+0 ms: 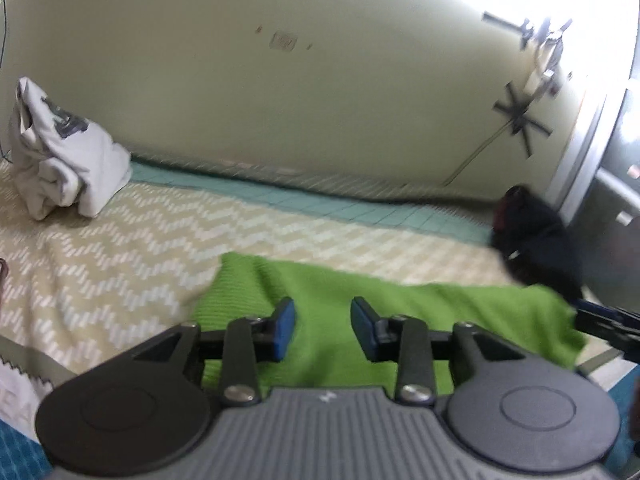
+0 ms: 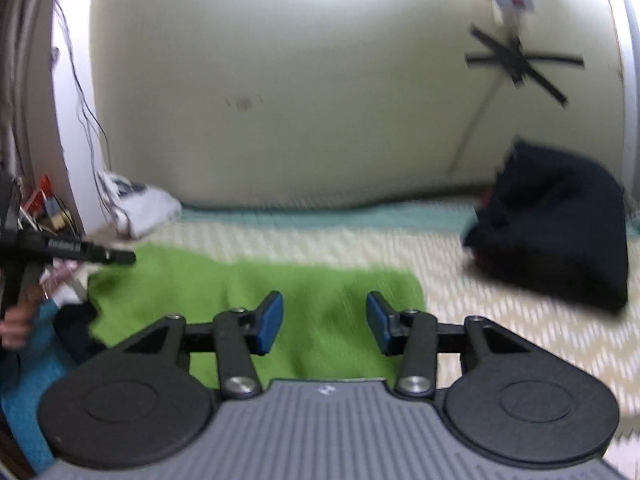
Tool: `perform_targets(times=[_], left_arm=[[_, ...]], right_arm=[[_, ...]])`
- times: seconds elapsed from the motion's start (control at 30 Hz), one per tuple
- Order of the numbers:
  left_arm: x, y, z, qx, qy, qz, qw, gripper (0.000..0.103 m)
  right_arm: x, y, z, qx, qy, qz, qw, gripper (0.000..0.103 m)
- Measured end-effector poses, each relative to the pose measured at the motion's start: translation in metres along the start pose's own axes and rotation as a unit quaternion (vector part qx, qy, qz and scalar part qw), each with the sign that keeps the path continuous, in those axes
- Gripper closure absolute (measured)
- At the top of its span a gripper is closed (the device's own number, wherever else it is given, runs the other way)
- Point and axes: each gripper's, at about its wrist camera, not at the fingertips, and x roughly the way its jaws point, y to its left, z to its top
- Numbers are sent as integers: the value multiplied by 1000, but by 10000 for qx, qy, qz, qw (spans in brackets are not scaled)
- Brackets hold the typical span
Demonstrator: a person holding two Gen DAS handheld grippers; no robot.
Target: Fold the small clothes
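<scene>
green cloth [image 1: 360, 300] flat, unfolded; white bundle [image 1: 60, 152] and dark bundle [image 2: 560, 224] aside. left tongs [image 1: 322, 326], right tongs [image 2: 324, 326]: parted, empty.

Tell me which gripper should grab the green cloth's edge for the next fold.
Probably the left gripper: its open jaws hover right over the green cloth, near the cloth's left edge. The right gripper, also open, sits above mid-cloth.

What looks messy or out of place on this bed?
The white printed garment is bunched up by the wall instead of lying flat, and the dark garment sits in a slumped heap. The green cloth is spread out but rumpled, with uneven edges.
</scene>
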Motion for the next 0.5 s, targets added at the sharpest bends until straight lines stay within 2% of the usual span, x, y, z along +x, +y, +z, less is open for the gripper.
perform_targets(times=[0.07,0.13,0.17,0.23,0.27,0.3,0.33,0.4,0.5], left_arm=[[-4,-16,-1,52,-69,-301,9995,71],[-2,-31,-6,236,-141,-320,9991,69],[2,-38,-10,337,-76,-321,9989,69],[22,-44,-20,400,306,-178,9986,70],[33,-44,-26,393,553,-59,9977,72],[36,-46,-35,524,425,-4,9977,71],[35,-50,-39,703,346,57,9969,71],[35,-58,-41,894,337,212,9952,71],[35,-57,-39,870,370,179,9954,71]], right_arm=[[14,14,10,-266,-15,53,9996,65],[32,22,12,-488,148,43,9987,69],[44,22,11,-581,320,-57,9978,71],[66,11,5,-630,679,-393,9949,81],[71,0,1,-567,707,-443,9949,82],[70,-10,0,-359,617,-352,9968,89],[69,-17,2,-115,613,-333,9975,91],[66,-21,1,-14,578,-352,9977,91],[61,-20,-1,67,498,-329,9982,89]])
